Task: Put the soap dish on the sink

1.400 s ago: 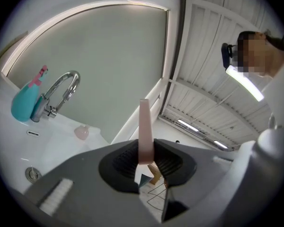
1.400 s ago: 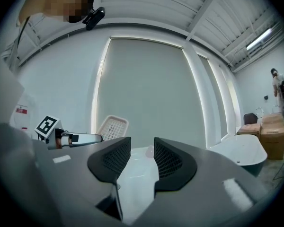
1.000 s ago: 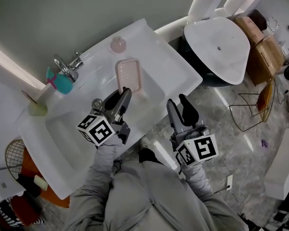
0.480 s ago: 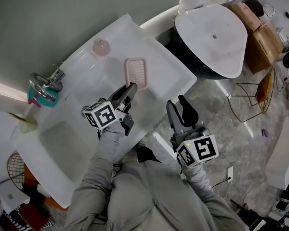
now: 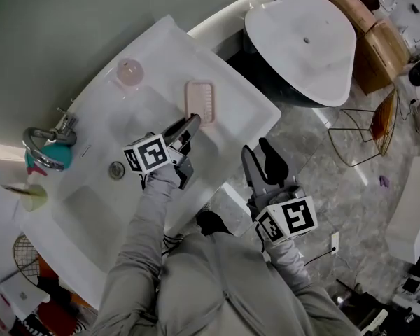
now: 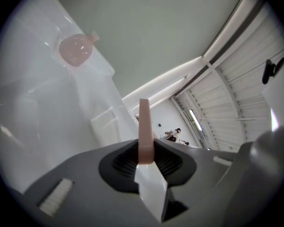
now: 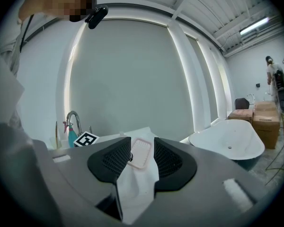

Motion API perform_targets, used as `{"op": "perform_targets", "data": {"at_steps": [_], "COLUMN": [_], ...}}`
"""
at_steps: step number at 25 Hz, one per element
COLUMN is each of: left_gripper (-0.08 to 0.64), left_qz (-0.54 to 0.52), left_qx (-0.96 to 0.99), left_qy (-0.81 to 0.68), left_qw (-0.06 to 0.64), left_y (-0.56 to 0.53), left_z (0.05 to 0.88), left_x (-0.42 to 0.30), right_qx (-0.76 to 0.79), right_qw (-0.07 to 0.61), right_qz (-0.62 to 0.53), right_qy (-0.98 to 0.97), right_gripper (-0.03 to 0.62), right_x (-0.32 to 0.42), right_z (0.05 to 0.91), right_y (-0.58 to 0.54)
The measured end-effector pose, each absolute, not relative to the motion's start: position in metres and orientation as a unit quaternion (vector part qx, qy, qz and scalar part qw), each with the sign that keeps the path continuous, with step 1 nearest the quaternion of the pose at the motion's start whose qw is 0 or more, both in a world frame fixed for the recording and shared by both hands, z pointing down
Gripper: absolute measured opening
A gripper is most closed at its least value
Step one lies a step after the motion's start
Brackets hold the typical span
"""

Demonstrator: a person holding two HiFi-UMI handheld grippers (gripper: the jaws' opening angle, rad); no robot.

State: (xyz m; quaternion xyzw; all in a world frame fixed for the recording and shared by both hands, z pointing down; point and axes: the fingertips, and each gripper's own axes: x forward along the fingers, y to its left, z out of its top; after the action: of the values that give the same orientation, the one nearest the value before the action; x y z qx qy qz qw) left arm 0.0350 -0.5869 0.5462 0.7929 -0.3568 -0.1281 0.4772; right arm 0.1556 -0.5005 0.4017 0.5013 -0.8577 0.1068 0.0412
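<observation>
The pink soap dish (image 5: 200, 101) lies flat at the white sink's (image 5: 246, 115) right-hand deck; whether it touches the deck I cannot tell. My left gripper (image 5: 192, 122) is shut on the dish's near edge. In the left gripper view the soap dish (image 6: 144, 126) shows edge-on, clamped between the dark pads. My right gripper (image 5: 263, 152) stands open and empty over the floor, just off the sink's front edge. In the right gripper view the soap dish (image 7: 140, 153) shows far off between the parted jaws.
A round pink object (image 5: 129, 71) sits on the sink's back corner. The faucet (image 5: 47, 144), a teal bottle (image 5: 54, 157) and the drain (image 5: 117, 169) are to the left. A white bathtub (image 5: 301, 40), cardboard boxes (image 5: 378, 40) and a wire stand (image 5: 378, 138) are to the right.
My left gripper has come down and further over the sink's right side with the dish still clamped. The right gripper has shifted a little. The head view has swung.
</observation>
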Motion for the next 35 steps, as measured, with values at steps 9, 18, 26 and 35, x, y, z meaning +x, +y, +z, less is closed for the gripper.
{"op": "perform_targets", "data": {"at_steps": [9,18,26,35], "left_gripper": [0.141,0.141,0.143,0.304], "left_qz": [-0.110,-0.104,-0.108,-0.017], "left_qx": [0.780,0.773,0.783,0.815], "left_qy": [-0.345,-0.335,-0.332,-0.392], "left_qw": [0.511,0.529,0.514,0.426], "left_y": [-0.597,-0.602,-0.605,-0.609], "left_z": [0.566,0.574,0.568,0.567], "left_x": [0.047,0.053,0.058,0.051], "right_qx": [0.508,0.512,0.514,0.507], "right_qw": [0.040,0.033,0.028,0.021], "right_qz": [0.112,0.113,0.114,0.118], "right_qy": [-0.853,-0.851,-0.850,-0.854], "right_gripper": [0.143,0.143,0.143,0.143], "right_x": [0.163,0.171,0.178,0.176], "right_z": [0.412,0.414,0.413,0.412], "right_y": [-0.513,-0.519,-0.521,-0.520]}}
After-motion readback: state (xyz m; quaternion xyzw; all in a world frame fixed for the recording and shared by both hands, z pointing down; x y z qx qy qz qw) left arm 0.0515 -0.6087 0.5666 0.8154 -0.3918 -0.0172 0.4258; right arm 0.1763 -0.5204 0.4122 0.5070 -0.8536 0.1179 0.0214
